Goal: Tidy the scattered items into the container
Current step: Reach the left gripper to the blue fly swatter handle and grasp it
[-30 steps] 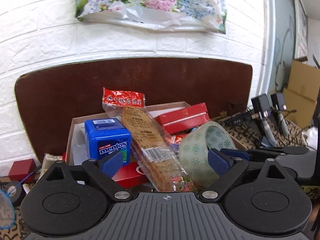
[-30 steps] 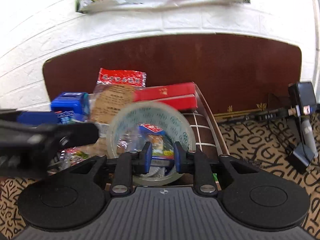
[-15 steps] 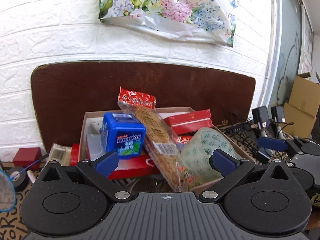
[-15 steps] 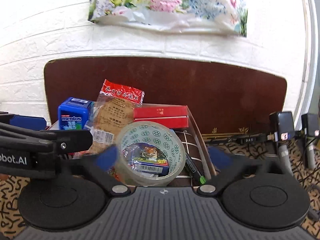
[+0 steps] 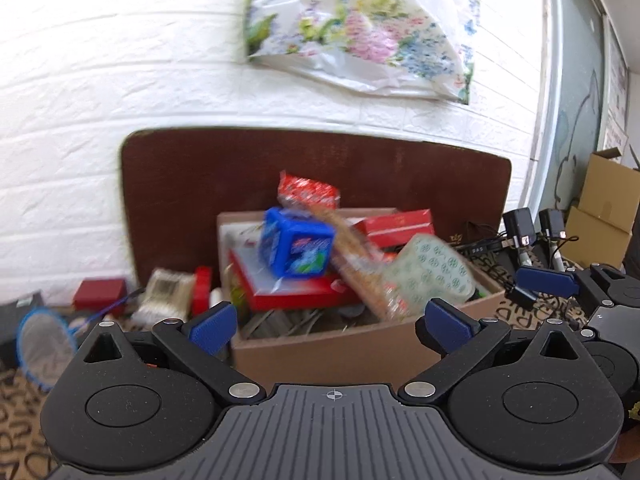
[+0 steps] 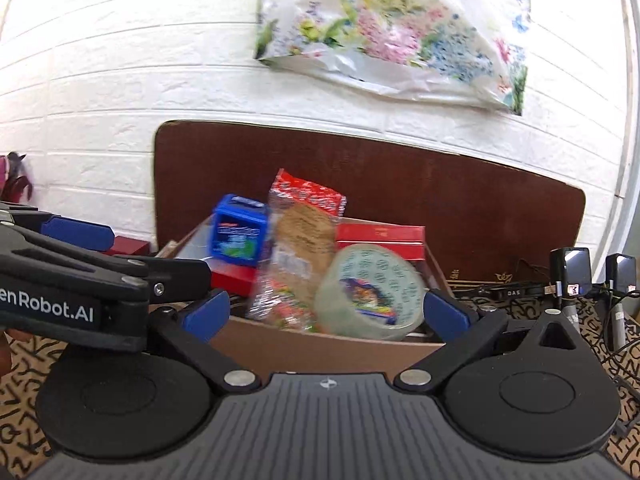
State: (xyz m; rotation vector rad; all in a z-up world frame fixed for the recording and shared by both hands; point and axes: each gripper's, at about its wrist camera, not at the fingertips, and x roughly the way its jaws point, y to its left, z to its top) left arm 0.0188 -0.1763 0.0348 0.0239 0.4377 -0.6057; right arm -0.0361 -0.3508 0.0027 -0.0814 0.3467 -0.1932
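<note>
Two claws stand with jaws wide apart and nothing between them: the left claw (image 5: 332, 322) and the right claw (image 6: 326, 312), both facing the cardboard box (image 5: 340, 354) at mid-frame. That box is heaped: a patterned tape roll (image 6: 370, 290) leans at its right end, beside a long biscuit packet (image 6: 302, 248), a blue mint tub (image 5: 296, 242) and red cartons (image 6: 380, 238). Left of the box in the left wrist view, a pale bundle (image 5: 164, 292) and a small red box (image 5: 100, 292) sit outside it. My judgement: pick one loose item next, approach low with jaws open, clamp across its narrower side, then lower it into a gap instead of dropping it on the leaning packet, which may topple
</note>
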